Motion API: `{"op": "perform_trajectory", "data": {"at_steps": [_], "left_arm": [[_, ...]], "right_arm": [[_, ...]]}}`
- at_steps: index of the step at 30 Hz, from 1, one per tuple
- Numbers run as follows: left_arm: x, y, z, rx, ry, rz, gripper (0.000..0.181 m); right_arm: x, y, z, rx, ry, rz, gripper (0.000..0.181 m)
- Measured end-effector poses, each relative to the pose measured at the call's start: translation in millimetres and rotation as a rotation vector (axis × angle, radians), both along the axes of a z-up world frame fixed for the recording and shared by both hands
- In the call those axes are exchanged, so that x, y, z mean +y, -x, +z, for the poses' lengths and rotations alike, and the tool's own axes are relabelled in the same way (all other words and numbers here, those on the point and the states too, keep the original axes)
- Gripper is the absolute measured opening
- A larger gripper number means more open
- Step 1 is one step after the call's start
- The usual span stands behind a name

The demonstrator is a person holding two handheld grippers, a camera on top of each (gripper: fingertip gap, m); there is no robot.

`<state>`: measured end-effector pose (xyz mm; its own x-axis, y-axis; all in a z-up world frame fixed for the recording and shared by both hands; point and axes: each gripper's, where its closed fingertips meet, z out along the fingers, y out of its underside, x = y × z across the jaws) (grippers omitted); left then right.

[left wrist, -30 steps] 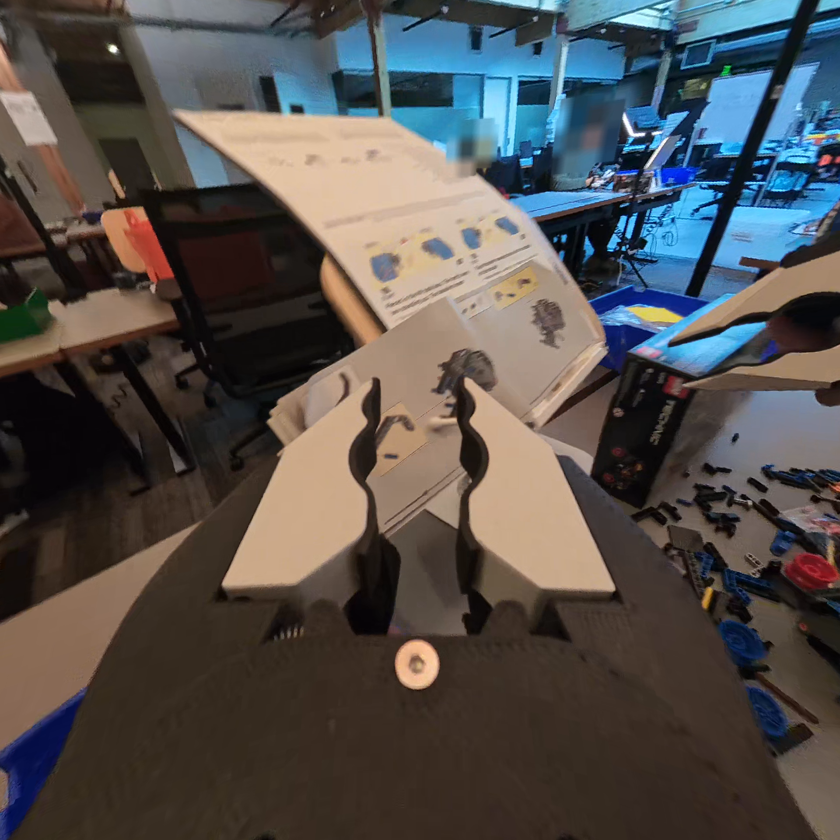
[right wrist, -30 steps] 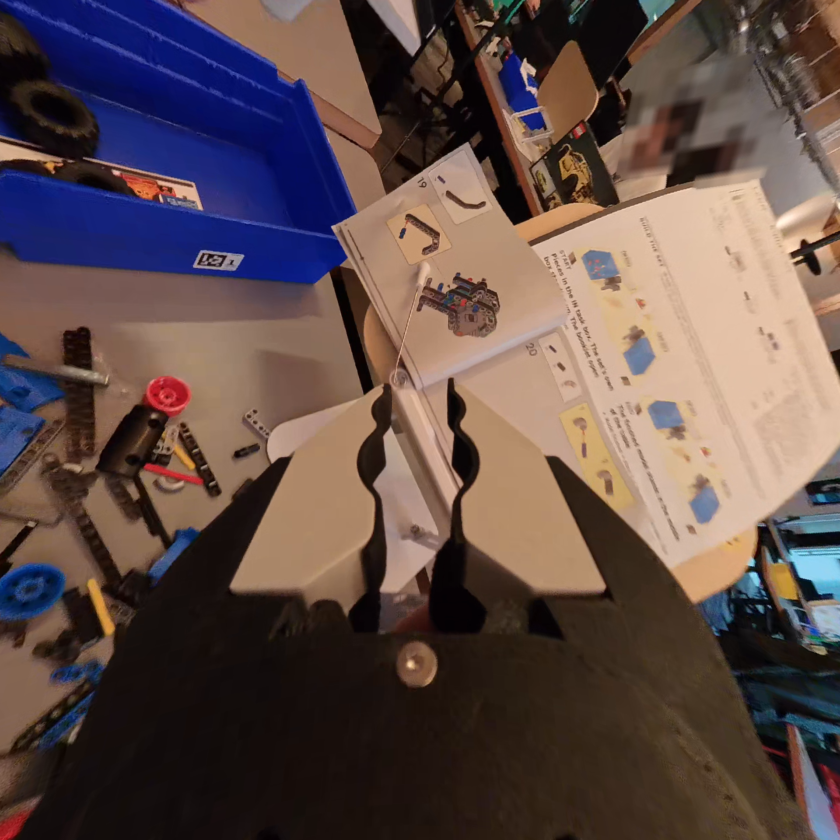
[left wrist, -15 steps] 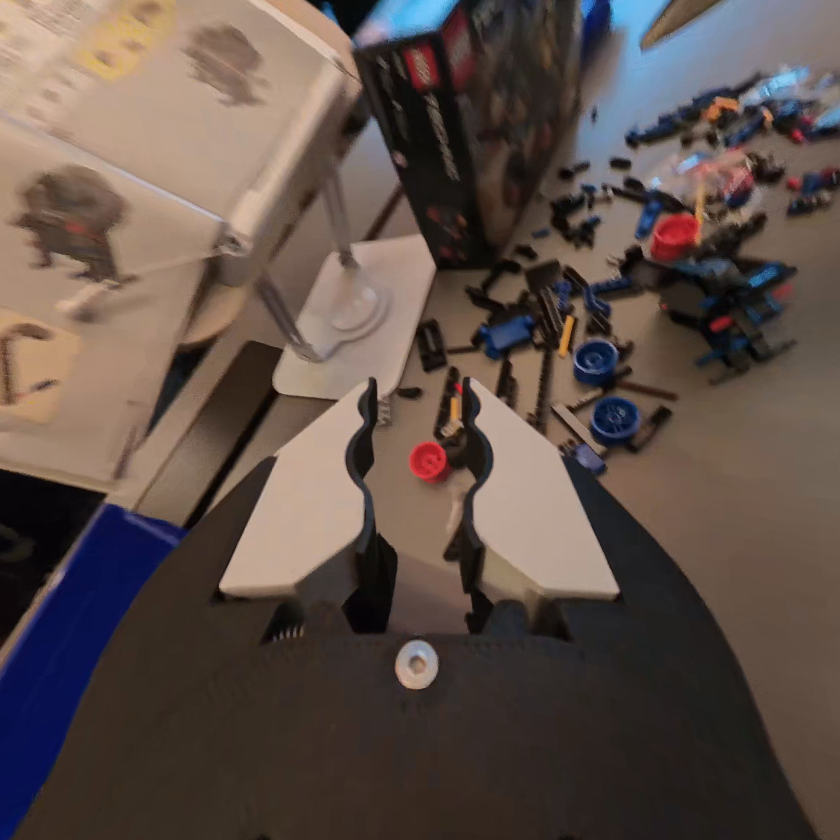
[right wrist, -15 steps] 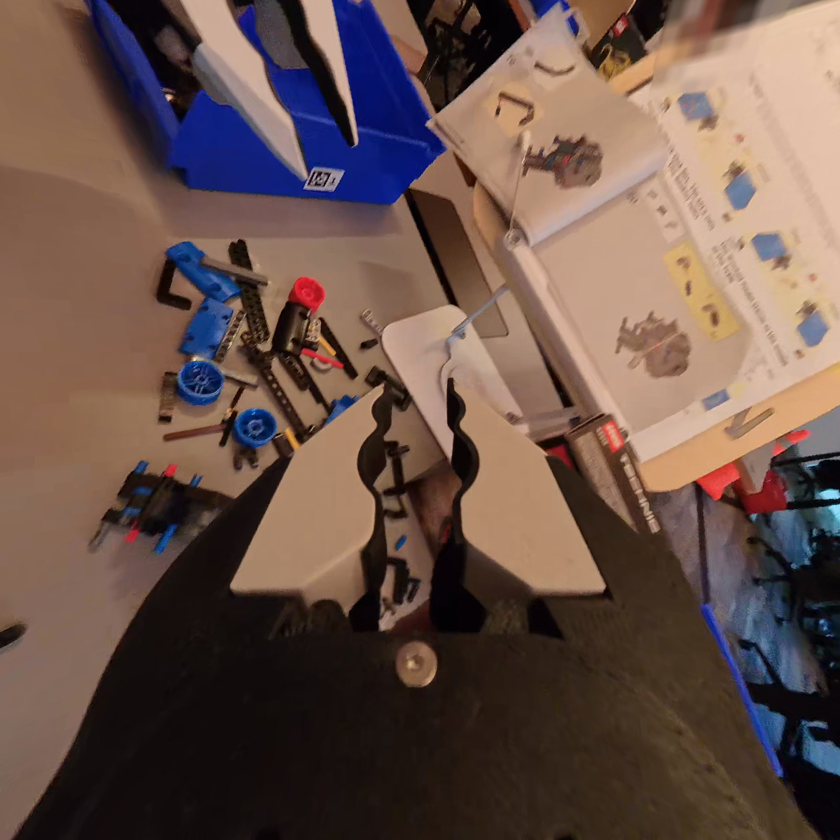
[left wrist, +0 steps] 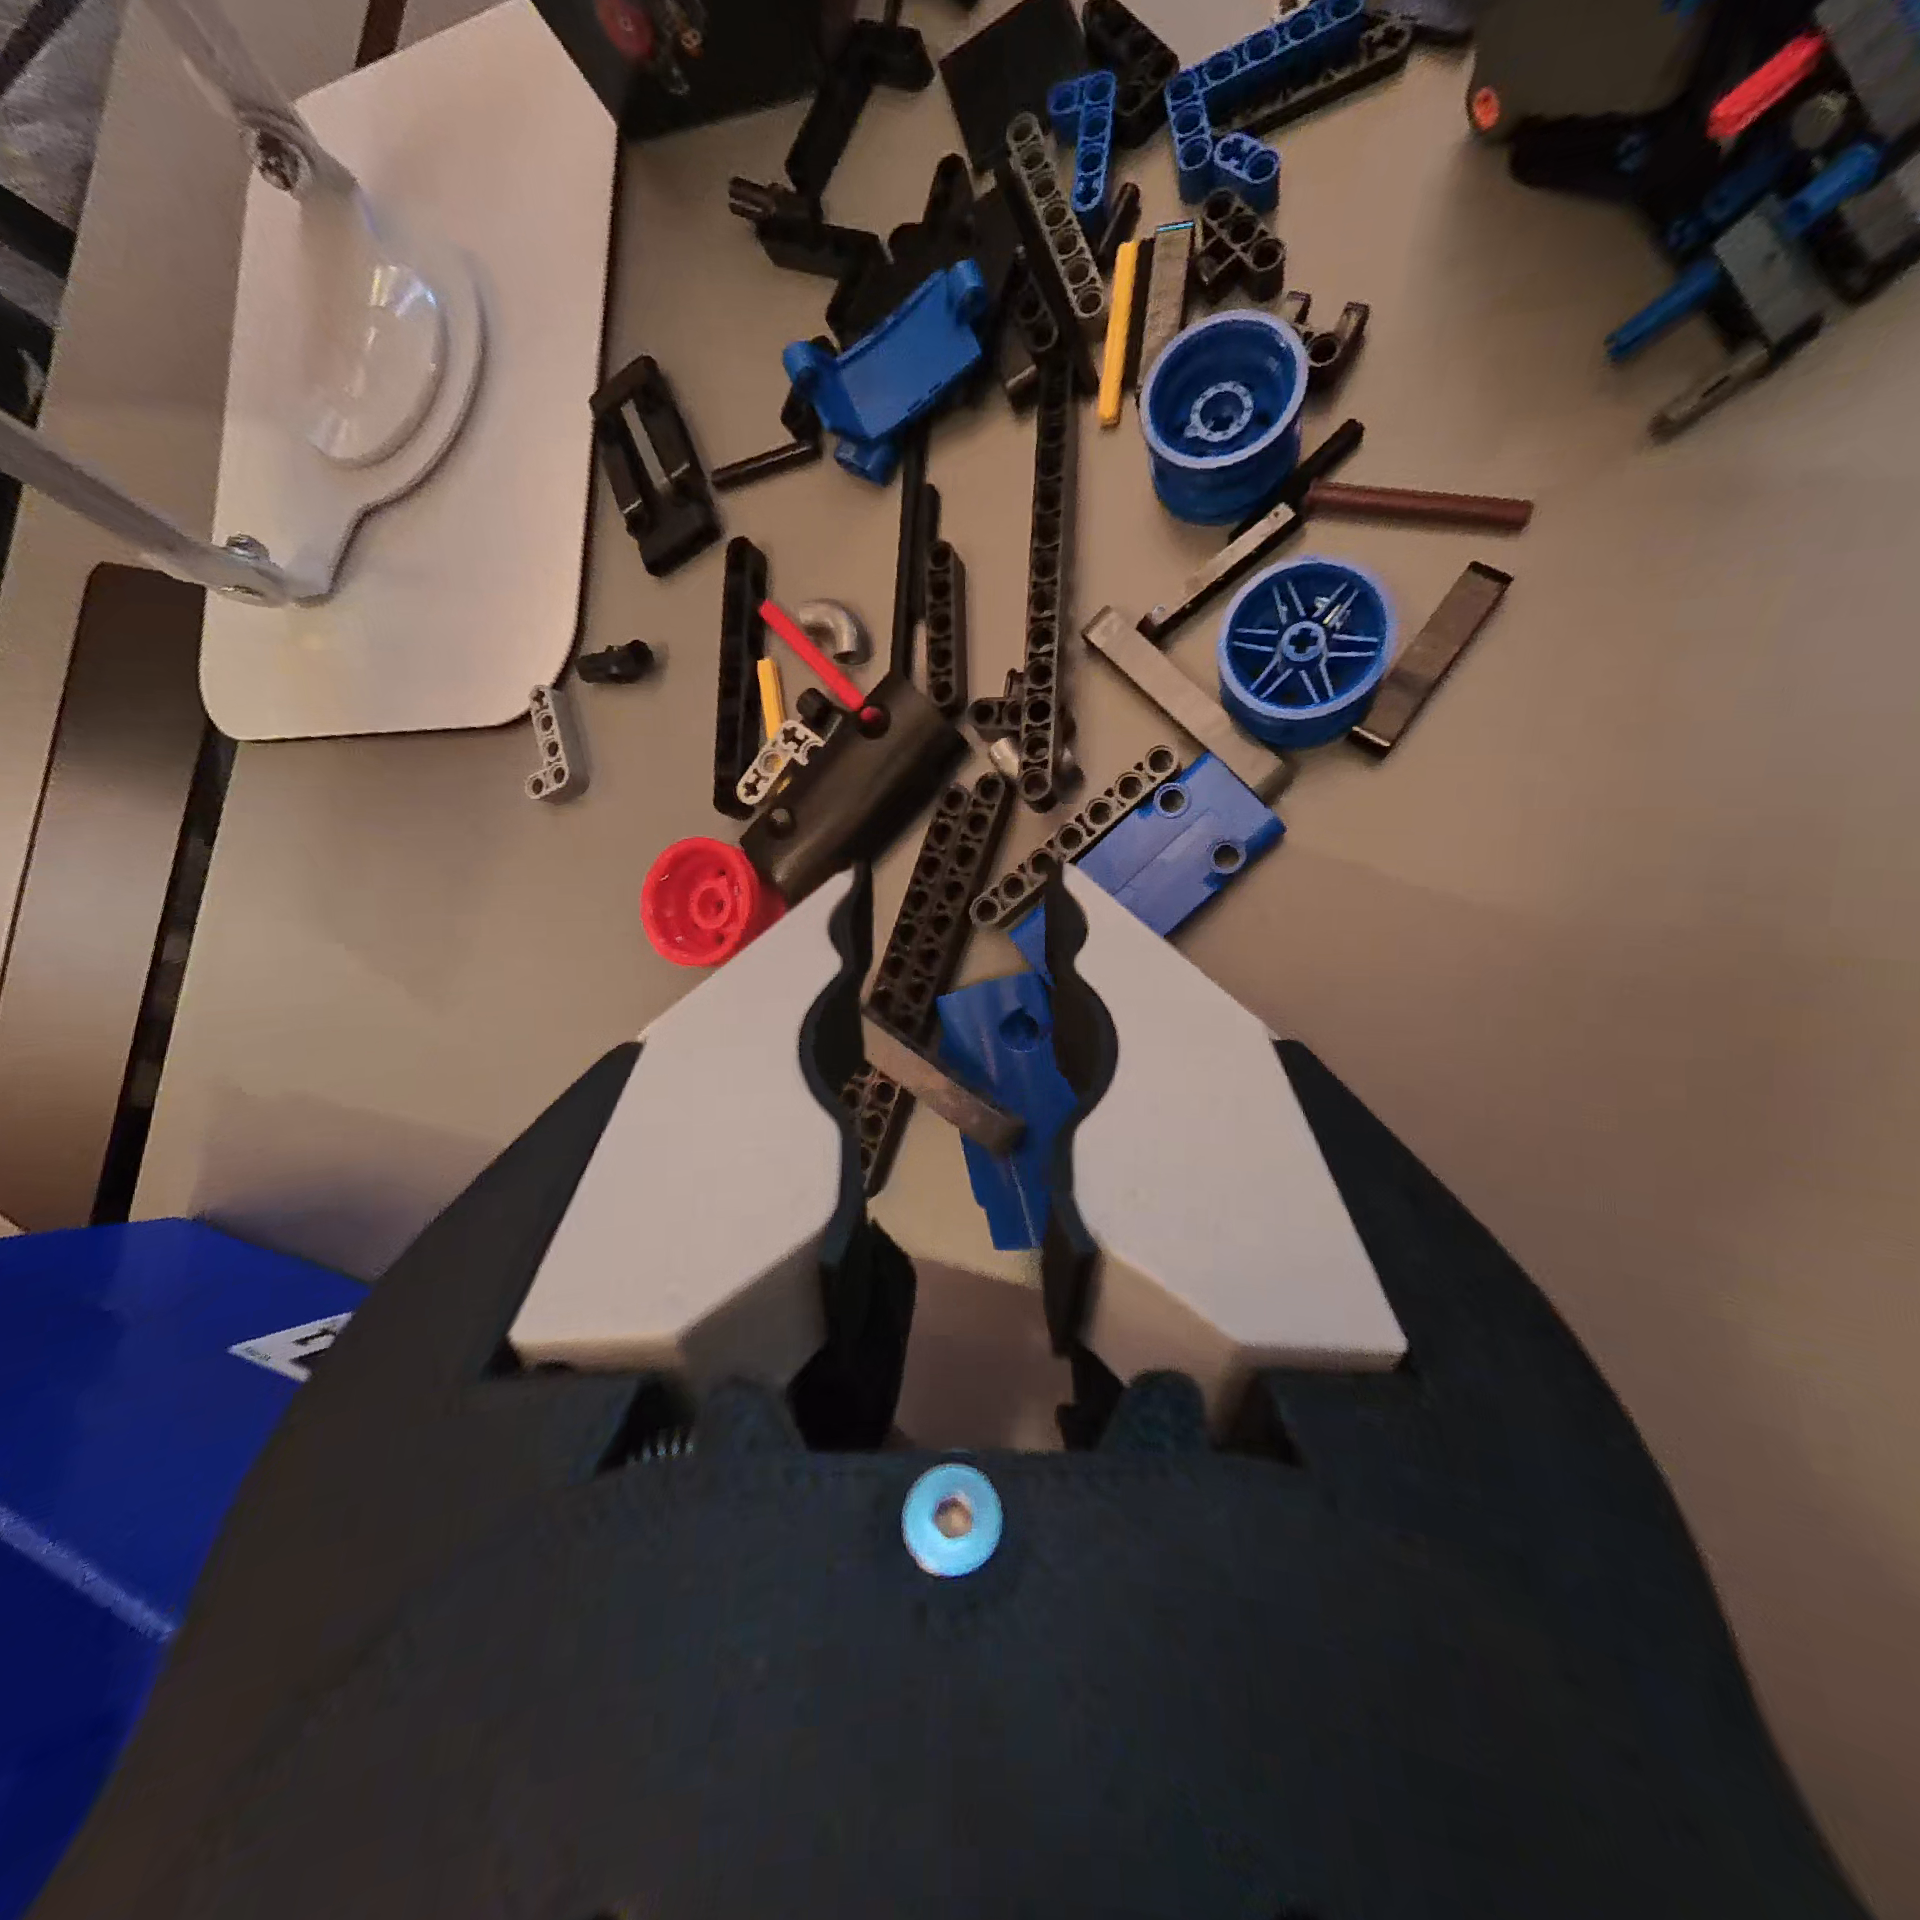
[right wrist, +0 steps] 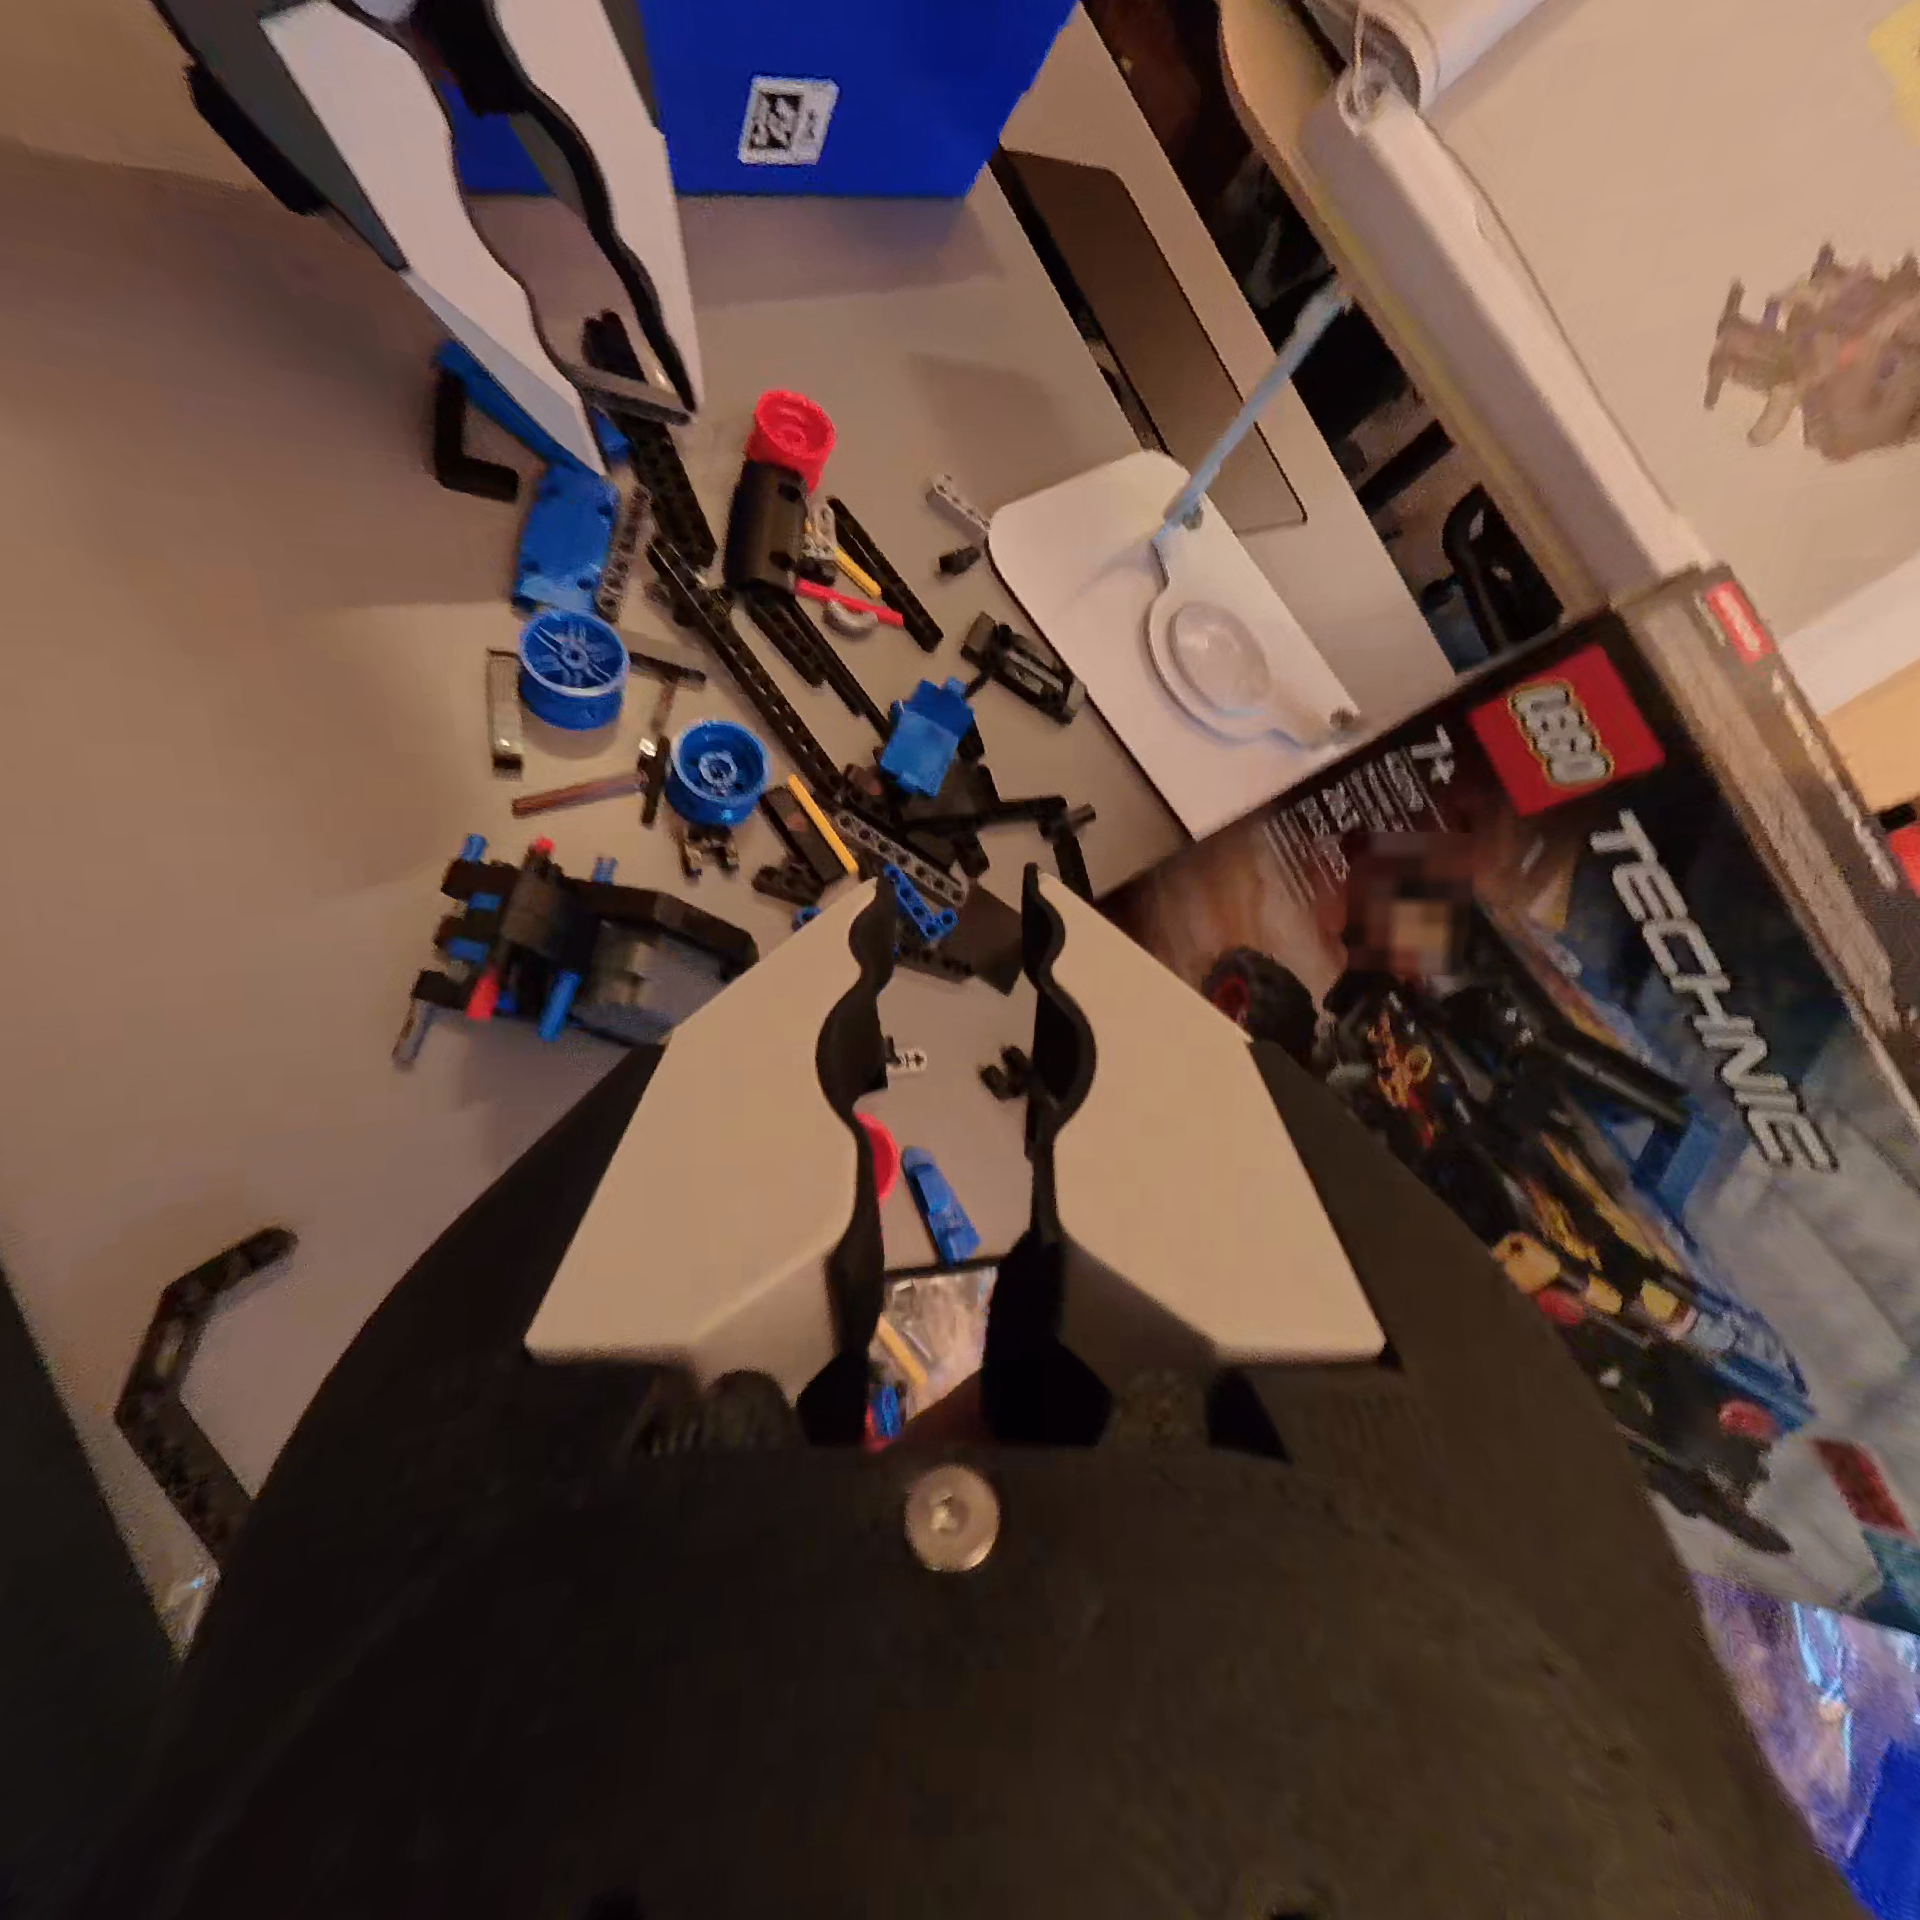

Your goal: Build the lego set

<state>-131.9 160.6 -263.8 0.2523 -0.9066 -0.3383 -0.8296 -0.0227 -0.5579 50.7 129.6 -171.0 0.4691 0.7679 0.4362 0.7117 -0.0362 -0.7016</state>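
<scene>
Left gripper, jaws parted by a moderate gap and holding nothing, poised low over the near edge of the loose lego pieces; a long black beam and a blue panel lie on the table in the gap between its fingers. The table is a plain matte tan-grey surface. Just beyond the fingertips, left of the beam, lies a red hub touching a black cylinder. Farther into the pile are two blue wheels, one lying flat and one on edge, with yellow and red axles among black beams. To the left of the pile stands the white base plate of a clear stand. A blue bin sits at the table's near-left corner. A partly built black-and-blue assembly lies beyond the pile, to its right.

Right gripper, likewise part open and empty, held above the table at the opposite side of the pile. The set's box lies beside the pile, touching the base plate. Behind the box an open instruction booklet is propped on the stand. Beyond the table edge the room is dark and indistinct.
</scene>
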Motion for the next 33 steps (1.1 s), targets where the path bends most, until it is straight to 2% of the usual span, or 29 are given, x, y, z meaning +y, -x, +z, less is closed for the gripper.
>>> {"op": "perform_trajectory", "data": {"at_steps": [3,9,16,18,20,22,28,33], "left_arm": [[-1.2,-2.7,-0.3,-0.01,0.003,-0.007,0.03],[-5.9,-7.7,-0.6,-0.043,0.018,-0.018,0.03],[-8.9,-8.4,1.9,-0.056,0.009,-0.027,0.03],[-10.7,-7.7,-0.5,-0.05,0.009,-0.035,0.03],[-12.7,-5.6,-3.8,-0.045,0.018,-0.039,0.03],[-13.5,-2.0,-5.8,-0.038,0.025,-0.035,0.03],[-14.6,8.5,-10.5,-0.006,0.065,-0.004,0.032],[-26.0,14.2,-18.8,0.012,0.128,-0.026,0.033]], "right_arm": [[14.2,-27.0,-27.8,-0.032,0.089,-0.061,0.024],[28.9,-43.2,-62.6,-0.064,0.198,-0.095,0.027],[65.9,-22.2,-74.4,0.004,0.224,-0.095,0.027],[79.1,-20.6,-78.9,-0.049,0.202,-0.095,0.025],[90.3,-32.6,-81.7,-0.154,0.169,-0.115,0.024],[94.5,-45.0,-77.7,-0.187,0.158,-0.132,0.022],[70.9,-70.8,-67.4,-0.098,0.239,-0.125,0.022],[12.7,-69.4,-81.2,-0.099,0.364,0.013,0.022]]}}
